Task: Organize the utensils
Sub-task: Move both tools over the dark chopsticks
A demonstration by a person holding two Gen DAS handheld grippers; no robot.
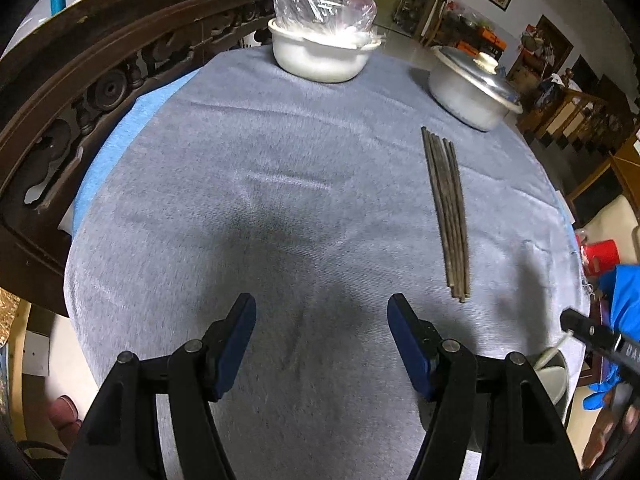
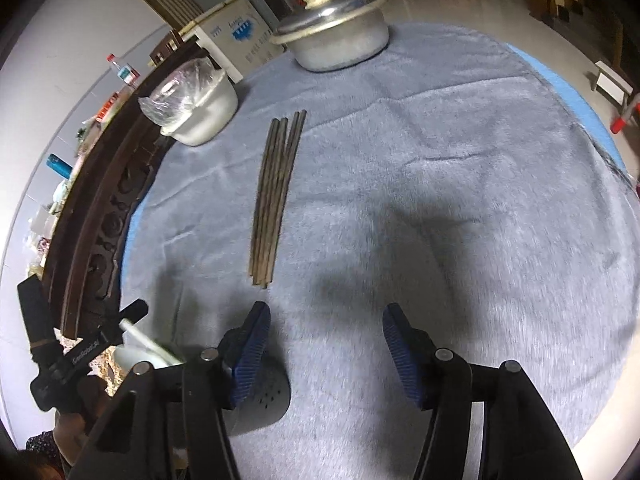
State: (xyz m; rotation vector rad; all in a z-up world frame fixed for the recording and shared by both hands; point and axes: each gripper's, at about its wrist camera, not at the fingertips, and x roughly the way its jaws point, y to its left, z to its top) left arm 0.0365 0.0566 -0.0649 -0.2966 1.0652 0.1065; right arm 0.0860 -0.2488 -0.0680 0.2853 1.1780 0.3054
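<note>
A bundle of several dark wooden chopsticks (image 1: pixel 446 216) (image 2: pixel 276 200) lies on the grey cloth, running away from me. My left gripper (image 1: pixel 320 308) hovers open over bare cloth, left of the near ends of the chopsticks, with nothing between its fingers. My right gripper (image 2: pixel 326 316) is open too, just right of those same ends, and holds nothing. A grey perforated utensil holder (image 2: pixel 268 400) (image 1: pixel 554 384) stands at the table's near edge, partly behind the right gripper's left finger. A white spoon handle (image 2: pixel 140 336) (image 1: pixel 554 350) sticks out of it.
A white pot (image 1: pixel 320 52) (image 2: pixel 200 116) covered with a plastic bag and a lidded metal pot (image 1: pixel 472 88) (image 2: pixel 340 36) stand at the far side of the table. A carved dark wooden rail (image 1: pixel 80 92) (image 2: pixel 100 216) borders the left. The cloth's edge (image 1: pixel 576 248) drops off on the right.
</note>
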